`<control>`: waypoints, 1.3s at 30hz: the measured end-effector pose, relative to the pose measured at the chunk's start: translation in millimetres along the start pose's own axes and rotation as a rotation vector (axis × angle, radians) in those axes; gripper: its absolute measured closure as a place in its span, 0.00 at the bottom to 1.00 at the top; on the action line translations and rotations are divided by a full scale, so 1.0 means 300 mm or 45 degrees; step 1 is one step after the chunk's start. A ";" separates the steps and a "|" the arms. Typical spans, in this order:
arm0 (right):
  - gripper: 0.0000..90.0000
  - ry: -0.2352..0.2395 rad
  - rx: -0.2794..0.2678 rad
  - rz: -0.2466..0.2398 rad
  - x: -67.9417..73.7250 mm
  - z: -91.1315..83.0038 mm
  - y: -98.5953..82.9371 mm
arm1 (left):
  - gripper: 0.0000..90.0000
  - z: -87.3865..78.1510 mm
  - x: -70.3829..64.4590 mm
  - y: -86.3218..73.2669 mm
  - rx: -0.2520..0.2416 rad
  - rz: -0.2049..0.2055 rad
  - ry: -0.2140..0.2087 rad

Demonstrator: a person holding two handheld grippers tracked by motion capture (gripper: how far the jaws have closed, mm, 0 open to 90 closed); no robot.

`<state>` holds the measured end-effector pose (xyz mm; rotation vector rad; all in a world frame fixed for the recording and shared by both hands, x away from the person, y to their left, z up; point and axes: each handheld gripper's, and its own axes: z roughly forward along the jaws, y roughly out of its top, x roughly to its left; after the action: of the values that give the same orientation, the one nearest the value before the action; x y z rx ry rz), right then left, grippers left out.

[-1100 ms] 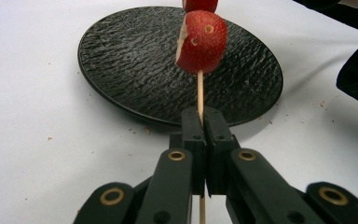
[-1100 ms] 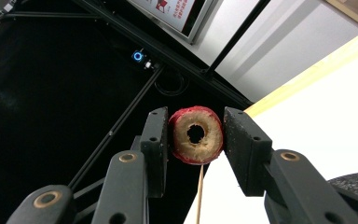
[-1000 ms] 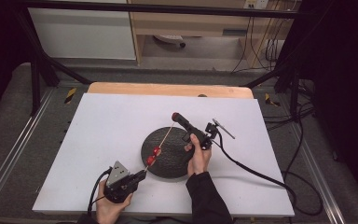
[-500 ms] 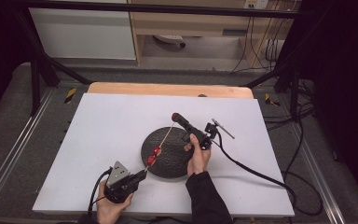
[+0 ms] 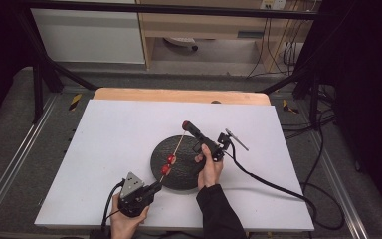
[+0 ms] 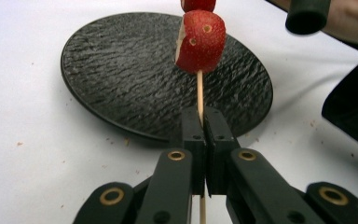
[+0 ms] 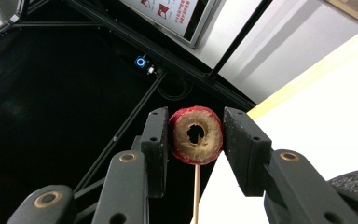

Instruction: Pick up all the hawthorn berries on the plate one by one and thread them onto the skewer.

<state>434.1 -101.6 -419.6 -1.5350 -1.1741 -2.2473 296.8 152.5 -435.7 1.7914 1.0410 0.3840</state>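
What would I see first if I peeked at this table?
A thin wooden skewer slanting over a round black plate in the middle of the white table, with two red fruit pieces threaded on it. The left gripper pinches the skewer's lower end, and the right gripper clamps a third red ring-shaped piece at its top.

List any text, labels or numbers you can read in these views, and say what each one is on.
No text can be read.
White panel behind the frame in the right gripper view: red marks and small print, too blurred to read.
Skewer, plate, left gripper and right gripper: no markings seen.
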 end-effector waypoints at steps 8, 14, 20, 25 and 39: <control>0.69 0.006 -0.001 -0.006 0.002 -0.009 -0.024 | 0.98 0.033 -0.014 0.007 0.020 -0.041 0.010; 0.69 0.001 0.005 -0.043 0.014 -0.015 -0.018 | 0.98 0.024 -0.014 0.009 -0.012 -0.041 0.006; 0.69 0.009 -0.003 -0.009 0.013 -0.015 -0.016 | 0.98 0.007 -0.010 0.010 -0.057 -0.044 0.022; 0.69 -0.028 0.037 -0.024 0.011 -0.012 -0.010 | 0.98 -0.008 0.006 0.014 -0.052 -0.039 0.043; 0.71 0.011 0.035 0.017 -0.003 -0.006 -0.019 | 0.98 -0.011 -0.004 0.008 -0.058 -0.034 0.034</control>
<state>430.1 -99.4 -423.6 -1.5173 -1.1844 -2.2174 295.1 153.4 -431.8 1.7345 1.0660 0.4132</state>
